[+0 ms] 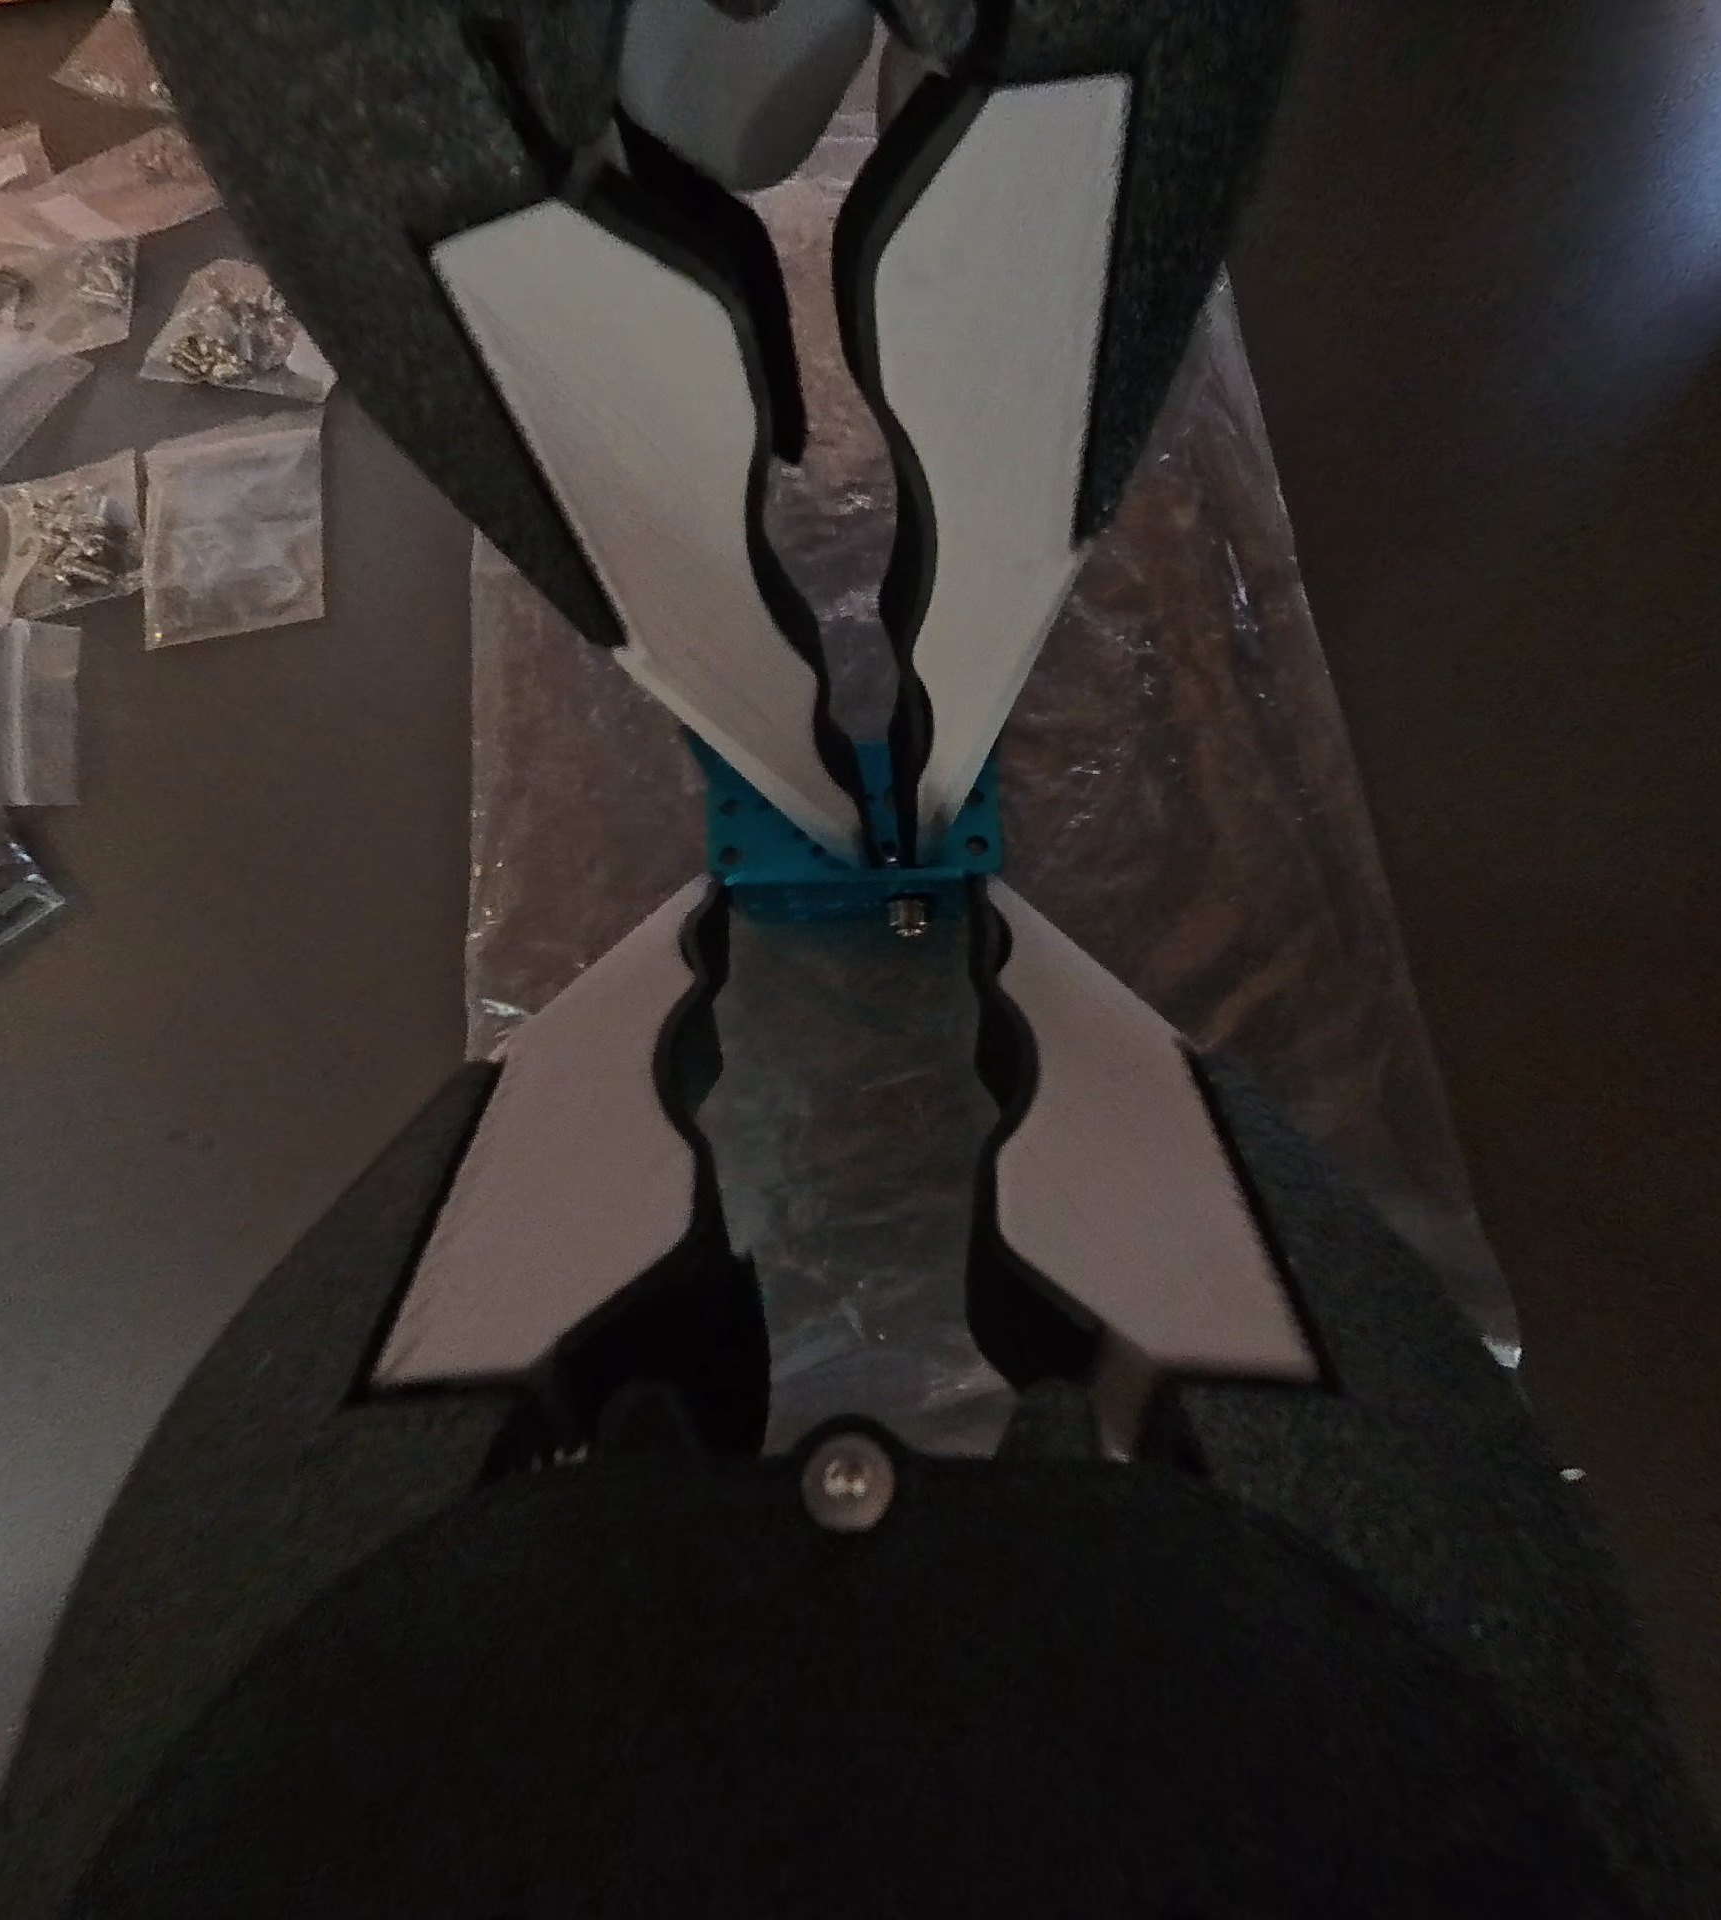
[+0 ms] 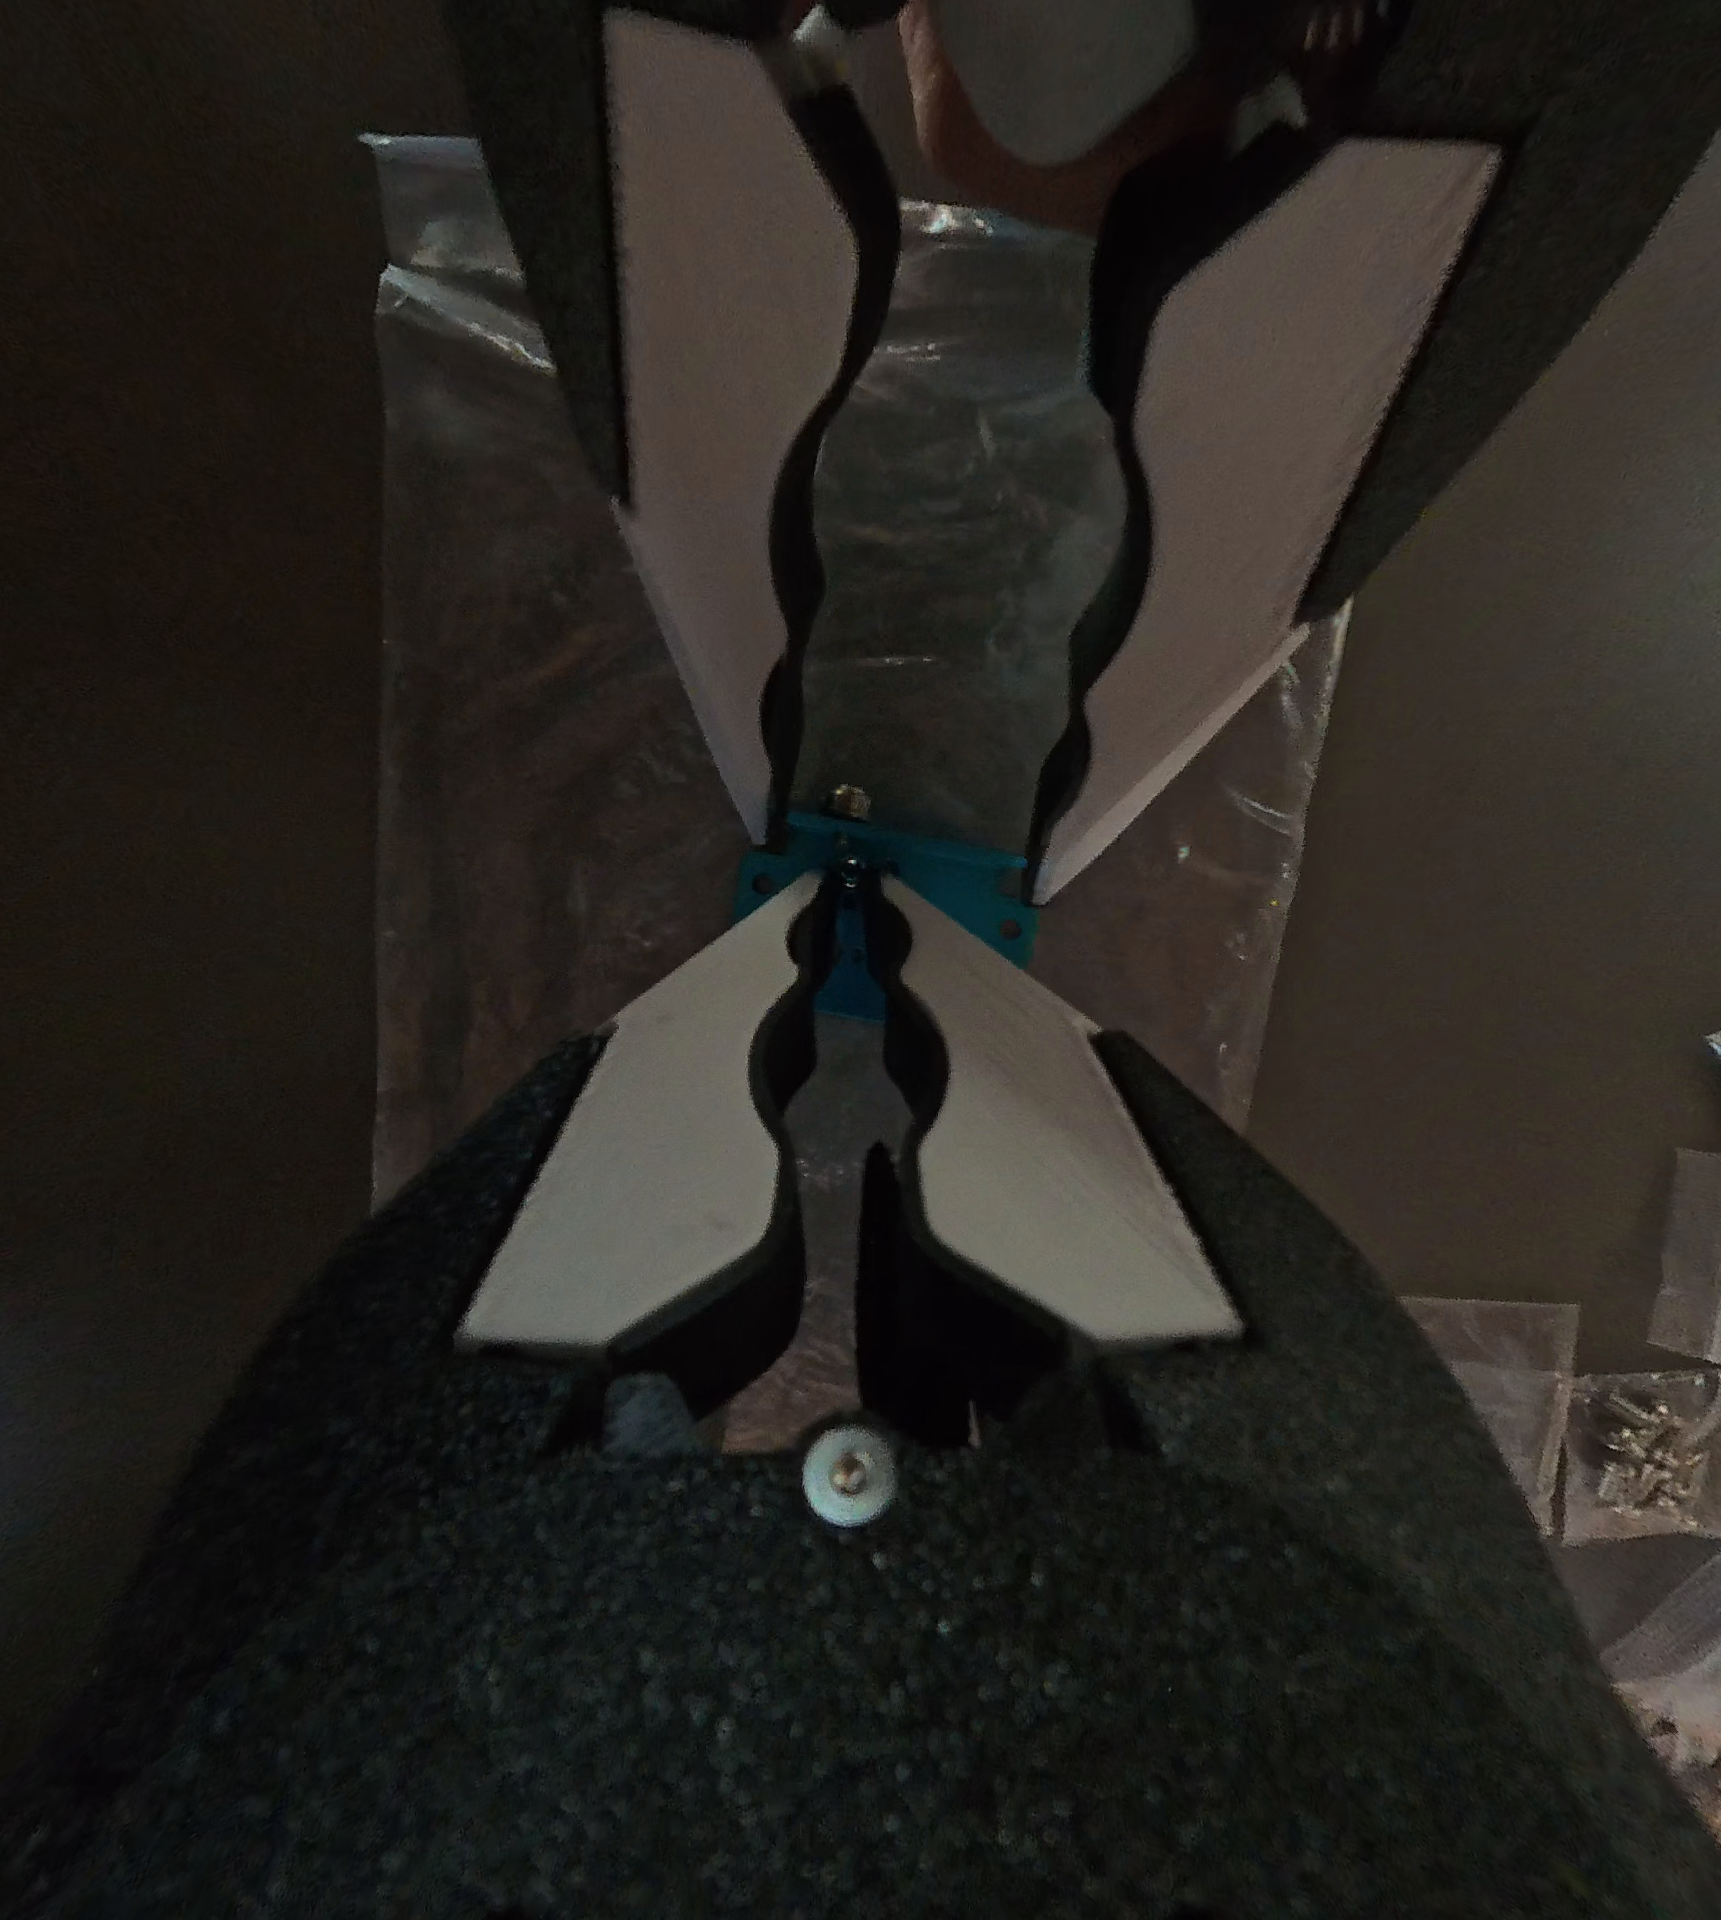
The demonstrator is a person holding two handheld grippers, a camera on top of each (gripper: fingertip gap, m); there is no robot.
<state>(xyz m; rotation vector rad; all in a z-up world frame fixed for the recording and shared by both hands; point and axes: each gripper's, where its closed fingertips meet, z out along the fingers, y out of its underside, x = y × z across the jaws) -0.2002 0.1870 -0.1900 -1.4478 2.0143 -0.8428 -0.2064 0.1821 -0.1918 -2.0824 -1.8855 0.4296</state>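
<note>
A small blue metal bracket (image 1: pixel 802 900) with rows of holes sits over a clear plastic bag (image 1: pixel 1199 831). My left gripper (image 1: pixel 848 906) has its jaws set wide, one fingertip against each end of the bracket, gripping it. A small metal stud (image 1: pixel 903 916) sticks out of the bracket's near face. My right gripper (image 2: pixel 850 883) comes in from the opposite side, jaws almost together, pinching a small dark screw (image 2: pixel 848 876) on top of the bracket (image 2: pixel 975 885). The right gripper also shows in the left wrist view (image 1: pixel 887 847), and the left gripper in the right wrist view (image 2: pixel 903 857).
Several small zip bags of screws with white labels (image 1: pixel 232 540) lie on the dark table (image 1: pixel 212 1039) left of the left gripper. They show at the right in the right wrist view (image 2: pixel 1645 1455). The clear bag (image 2: pixel 544 727) spreads under both grippers. Only a small space, under 4 cm, lies between the two pairs of fingers.
</note>
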